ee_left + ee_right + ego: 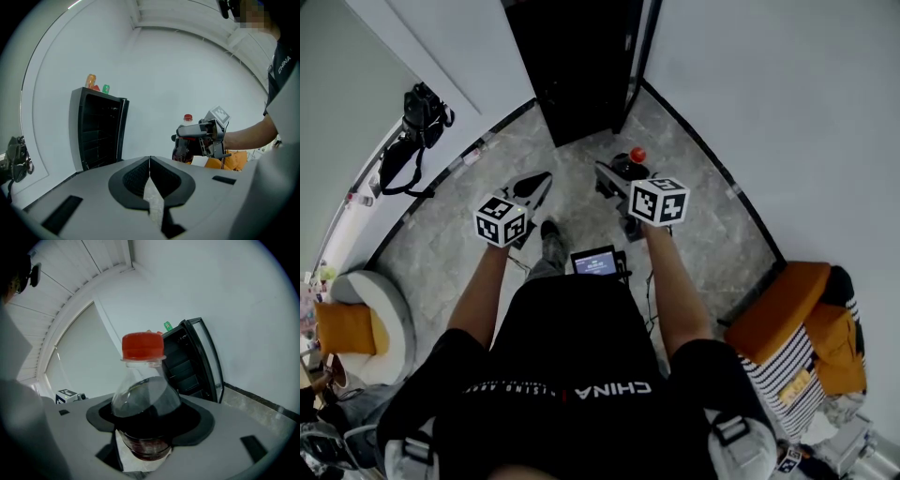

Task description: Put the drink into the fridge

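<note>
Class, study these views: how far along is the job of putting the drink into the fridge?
Done: the drink bottle is off the floor, clamped in the right hand-held gripper. In hand: it is held upright, facing the black fridge in the corner but well short of it. Left: reach the fridge, whose door seems open, and set the bottle on a shelf. The left hand-held gripper is shut and empty.

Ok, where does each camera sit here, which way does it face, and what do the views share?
Head view: on the head, facing steeply down at floor and fridge; shows torso, forearms, left gripper, right gripper.
Left gripper view: along its shut jaws toward the fridge; shows the right forearm.
Right gripper view: along jaws clamping the drink bottle, toward the fridge.
Shared: all three show the fridge.
</note>
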